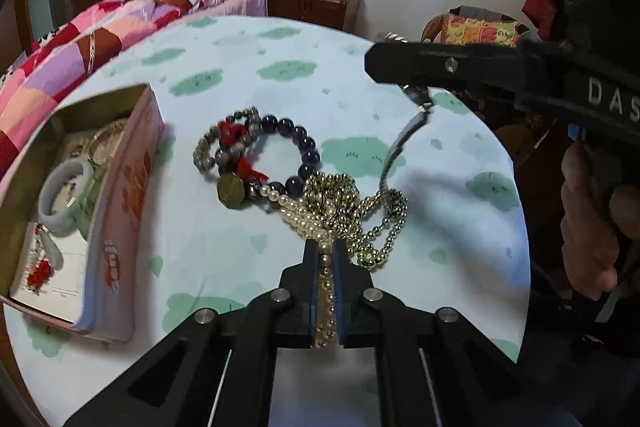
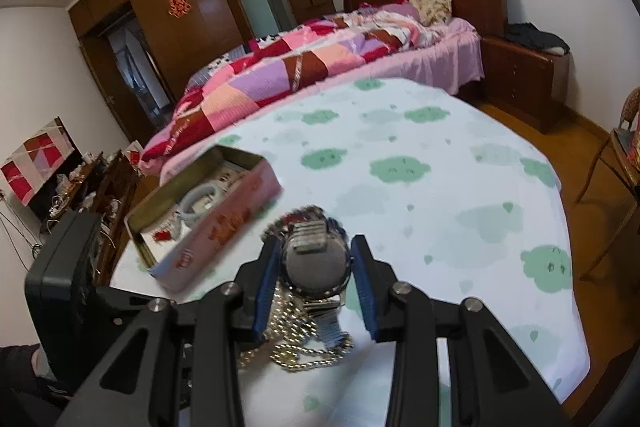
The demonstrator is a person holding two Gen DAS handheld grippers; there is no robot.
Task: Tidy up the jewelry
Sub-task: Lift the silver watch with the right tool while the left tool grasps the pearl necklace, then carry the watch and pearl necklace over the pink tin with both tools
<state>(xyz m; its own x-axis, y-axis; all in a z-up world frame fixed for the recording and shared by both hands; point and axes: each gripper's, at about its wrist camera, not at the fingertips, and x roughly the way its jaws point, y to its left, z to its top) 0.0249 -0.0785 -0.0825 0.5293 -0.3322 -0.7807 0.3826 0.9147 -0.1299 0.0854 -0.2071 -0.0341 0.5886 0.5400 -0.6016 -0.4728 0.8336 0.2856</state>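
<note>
Steel-banded watch hangs above the table at about 1 o'clock of the jewelry pile, between the right gripper jaws — half-closed on its case. Its strap trails into the gold bead chain; lifting could drag the tangle. The left gripper is clamped on the pearl strand. Pink tin at 9 o'clock; "DAS" reads on the right gripper's body.
</note>
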